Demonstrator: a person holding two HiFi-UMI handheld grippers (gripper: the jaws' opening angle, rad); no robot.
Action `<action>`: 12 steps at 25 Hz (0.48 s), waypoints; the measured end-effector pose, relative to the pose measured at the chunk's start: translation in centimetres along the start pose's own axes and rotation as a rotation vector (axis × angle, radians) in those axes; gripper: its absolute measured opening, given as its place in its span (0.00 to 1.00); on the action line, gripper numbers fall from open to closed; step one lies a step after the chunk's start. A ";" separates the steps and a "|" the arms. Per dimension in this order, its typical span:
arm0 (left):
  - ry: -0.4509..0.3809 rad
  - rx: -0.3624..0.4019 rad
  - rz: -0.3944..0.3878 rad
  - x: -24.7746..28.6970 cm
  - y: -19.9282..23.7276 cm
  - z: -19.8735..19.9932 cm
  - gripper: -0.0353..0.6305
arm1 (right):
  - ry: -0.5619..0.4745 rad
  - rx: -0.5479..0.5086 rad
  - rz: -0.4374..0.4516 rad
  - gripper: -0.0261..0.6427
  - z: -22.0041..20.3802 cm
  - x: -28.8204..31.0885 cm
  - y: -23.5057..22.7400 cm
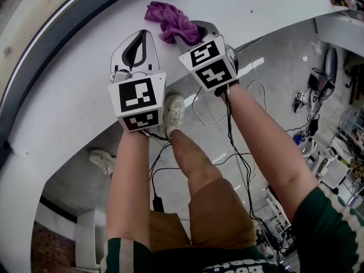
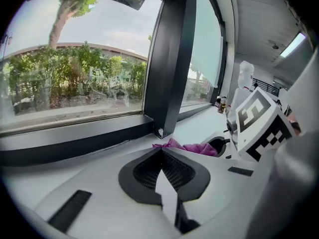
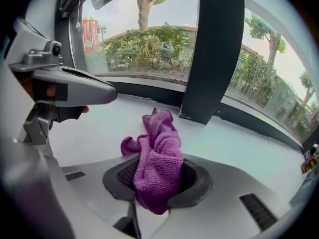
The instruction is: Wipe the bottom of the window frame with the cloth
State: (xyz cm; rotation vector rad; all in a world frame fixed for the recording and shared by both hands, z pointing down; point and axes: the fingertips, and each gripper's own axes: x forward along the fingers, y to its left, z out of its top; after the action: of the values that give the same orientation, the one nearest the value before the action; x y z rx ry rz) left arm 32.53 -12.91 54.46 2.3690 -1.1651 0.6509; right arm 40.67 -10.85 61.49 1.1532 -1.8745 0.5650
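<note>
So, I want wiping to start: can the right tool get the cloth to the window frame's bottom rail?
Probably yes. The right tool is shut on the purple cloth, and the white sill between it and the dark bottom rail lies bare; the upright mullion stands off to one side.

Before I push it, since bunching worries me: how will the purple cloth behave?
Probably floppy: the purple cloth sags in crumpled folds from the right gripper. Its looped weave looks grippy, not slippery. The loose end on the white sill may bunch.
</note>
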 end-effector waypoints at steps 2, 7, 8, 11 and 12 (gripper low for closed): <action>0.009 0.012 -0.005 0.0 0.6 0.4 0.07 | 0.017 -0.008 -0.005 0.23 0.2 -0.2 0.1; 0.043 0.043 -0.001 -1.2 1.2 0.1 0.07 | 0.060 0.013 -0.007 0.23 -0.5 -0.7 0.5; 0.047 0.045 -0.006 -1.5 1.1 -0.1 0.07 | 0.063 0.017 -0.008 0.23 -0.8 -0.9 0.5; 0.062 0.059 -0.026 -2.3 0.4 -0.7 0.07 | 0.066 0.038 -0.007 0.23 -1.7 -1.4 1.0; 0.066 0.064 -0.031 -2.5 0.1 -1.0 0.07 | 0.066 0.041 -0.004 0.23 -2.0 -1.6 1.3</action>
State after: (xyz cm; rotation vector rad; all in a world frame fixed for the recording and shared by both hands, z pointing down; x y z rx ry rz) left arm 30.87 -10.88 53.80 2.3944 -1.0932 0.7604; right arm 40.74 -7.96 61.31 1.1511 -1.8113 0.6341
